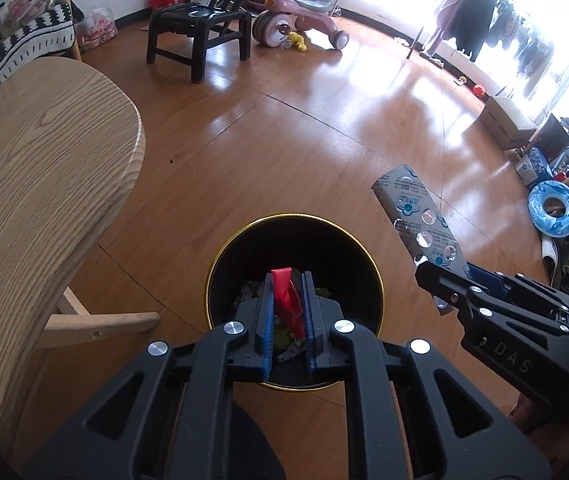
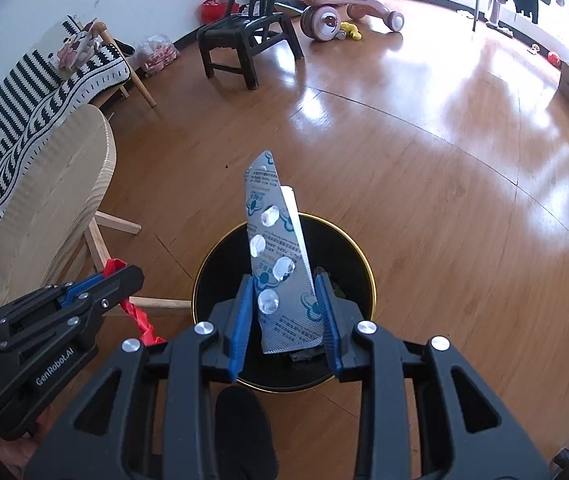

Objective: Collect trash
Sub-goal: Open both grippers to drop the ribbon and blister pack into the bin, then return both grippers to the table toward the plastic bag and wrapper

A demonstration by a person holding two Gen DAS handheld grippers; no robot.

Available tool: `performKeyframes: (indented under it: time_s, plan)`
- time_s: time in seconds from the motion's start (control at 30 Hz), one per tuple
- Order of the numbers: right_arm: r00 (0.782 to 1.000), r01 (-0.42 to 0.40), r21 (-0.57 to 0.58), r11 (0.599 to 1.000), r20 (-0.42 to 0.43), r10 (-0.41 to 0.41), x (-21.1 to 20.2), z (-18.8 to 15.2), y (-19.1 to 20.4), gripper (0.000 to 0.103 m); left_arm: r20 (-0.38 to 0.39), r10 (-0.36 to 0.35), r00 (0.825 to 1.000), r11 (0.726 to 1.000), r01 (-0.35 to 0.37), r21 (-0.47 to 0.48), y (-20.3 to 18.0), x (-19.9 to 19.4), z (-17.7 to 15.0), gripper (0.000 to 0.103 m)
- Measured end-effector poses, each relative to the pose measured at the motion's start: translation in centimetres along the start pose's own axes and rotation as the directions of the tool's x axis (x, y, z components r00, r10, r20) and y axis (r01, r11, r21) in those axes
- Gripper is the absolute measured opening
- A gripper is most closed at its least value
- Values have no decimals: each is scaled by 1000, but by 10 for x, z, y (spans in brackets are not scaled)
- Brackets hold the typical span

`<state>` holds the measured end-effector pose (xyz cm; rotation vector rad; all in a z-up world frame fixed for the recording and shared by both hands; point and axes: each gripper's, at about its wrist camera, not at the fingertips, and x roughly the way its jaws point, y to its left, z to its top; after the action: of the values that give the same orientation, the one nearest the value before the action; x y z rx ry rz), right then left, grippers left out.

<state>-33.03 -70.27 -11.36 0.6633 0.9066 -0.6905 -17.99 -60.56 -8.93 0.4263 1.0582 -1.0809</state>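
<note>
Both grippers hang over the round black gold-rimmed trash bin (image 1: 220, 280). Left gripper (image 1: 288, 304) pinches a crumpled red plastic wrapper (image 1: 286, 300), long axis pointing forward. Right gripper (image 2: 286, 308) clamps a silver blister pill pack (image 2: 276, 256), long axis running forward, away from the fingers.

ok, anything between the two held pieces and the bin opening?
Nothing visible. The left gripper holds the red wrapper directly over the open bin; the right gripper holds the blister pack over it too. No lid; only earlier trash lies inside.
</note>
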Motion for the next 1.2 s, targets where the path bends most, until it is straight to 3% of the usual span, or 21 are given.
performKeyframes:
  time_s: [0.37, 0.5, 0.53, 0.57, 0.63, 0.77, 0.83, 1.0, 1.2]
  plan:
    - [1000, -4, 1, 1000, -3, 4, -2, 5, -3, 33, 17, 14, 1000, 1000, -14, 25, -9, -2, -4, 12]
    - [1000, 0, 12, 1000, 13, -1, -7, 7, -5, 48, 3, -2, 1000, 1000, 2, 11, -9, -2, -3, 14]
    - [1000, 1, 13, 1000, 18, -1, -9, 7, -5, 50, 4, -3, 1000, 1000, 3, 15, -11, -3, -3, 20]
    - [1000, 2, 15, 1000, 22, -2, -10, 8, -6, 50, 7, -5, 1000, 1000, 5, 18, -12, -5, -3, 37]
    - [1000, 1, 19, 1000, 27, -2, -13, 9, -7, 51, 34, 1, 999, 1000, -2, 26, -14, -10, -1, 59]
    - [999, 13, 28, 1000, 48, -15, -22, 12, -7, 53, 64, 12, 998, 999, -15, 47, -19, -18, -1, 73]
    - [998, 12, 29, 1000, 67, -14, -29, 15, -4, 60, 77, 11, 997, 999, -15, 41, -15, -26, 0, 82]
    - [992, 0, 7, 1000, 129, -1, -52, 31, 17, 62, 153, 32, 988, 999, -29, -21, 30, -63, 7, 85]
    - [984, -65, -123, 990, 158, 84, -62, 50, 106, 64, 245, 151, 958, 970, -96, -225, 153, -139, -12, 88]
